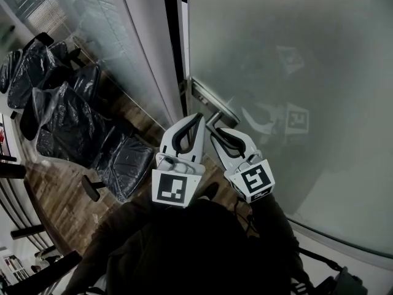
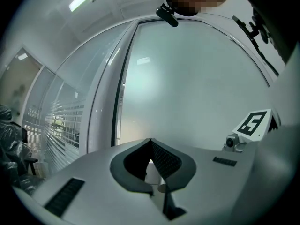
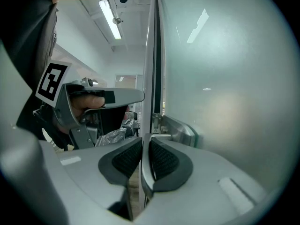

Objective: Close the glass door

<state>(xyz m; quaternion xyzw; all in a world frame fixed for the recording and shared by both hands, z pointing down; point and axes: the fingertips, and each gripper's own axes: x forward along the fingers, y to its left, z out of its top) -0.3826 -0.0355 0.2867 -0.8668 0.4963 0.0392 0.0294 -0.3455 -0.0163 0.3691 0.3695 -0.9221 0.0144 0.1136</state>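
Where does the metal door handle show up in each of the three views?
Head view: door handle at centre, on the frosted door's left edge, just above the right gripper.
Left gripper view: not in it.
Right gripper view: just right of centre, running into the closed jaws.
Shared landmark: the dark door-edge gap.
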